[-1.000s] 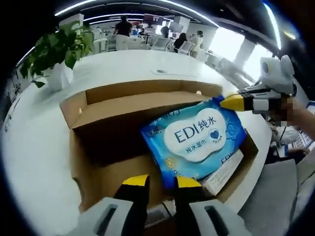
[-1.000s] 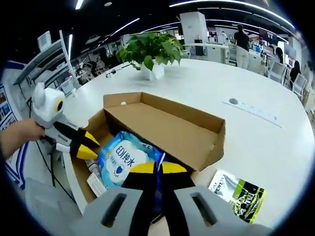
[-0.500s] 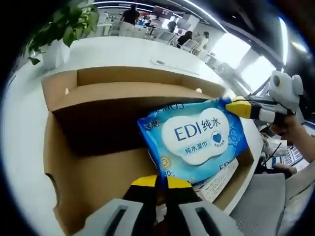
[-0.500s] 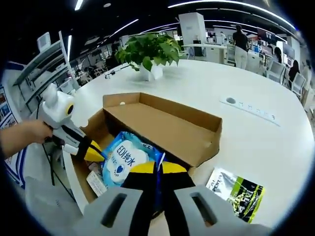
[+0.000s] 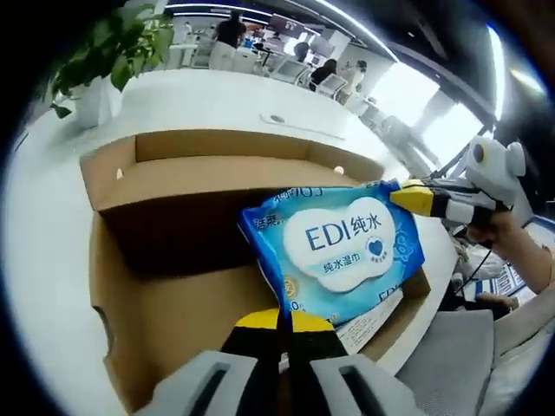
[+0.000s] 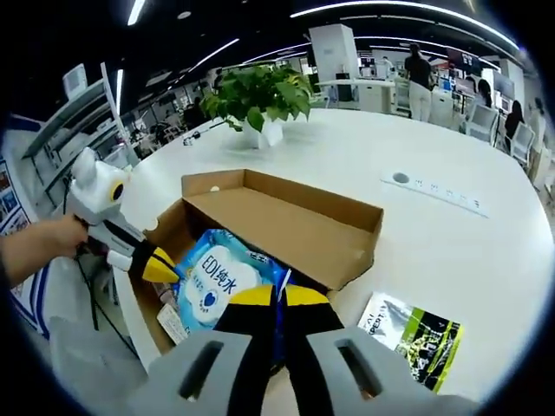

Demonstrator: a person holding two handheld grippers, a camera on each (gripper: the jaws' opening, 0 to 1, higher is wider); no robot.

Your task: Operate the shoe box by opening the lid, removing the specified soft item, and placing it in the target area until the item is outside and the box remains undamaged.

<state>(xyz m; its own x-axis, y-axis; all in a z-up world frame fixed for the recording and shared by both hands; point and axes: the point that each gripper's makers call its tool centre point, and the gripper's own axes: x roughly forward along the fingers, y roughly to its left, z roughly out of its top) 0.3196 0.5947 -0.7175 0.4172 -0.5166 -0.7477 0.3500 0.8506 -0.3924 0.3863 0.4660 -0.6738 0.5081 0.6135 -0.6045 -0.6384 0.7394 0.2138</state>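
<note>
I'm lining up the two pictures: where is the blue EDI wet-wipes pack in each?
Left gripper view: wet-wipes pack right of centre, over the open cardboard box.
Right gripper view: the pack low and left of centre, just above that view's own jaws.
Shared landmark: the potted plant on the white table.

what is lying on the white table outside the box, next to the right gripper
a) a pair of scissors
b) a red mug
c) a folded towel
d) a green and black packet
d: in the right gripper view a green and black packet lies flat on the white table just beside the cardboard box, close to the right gripper.
</note>
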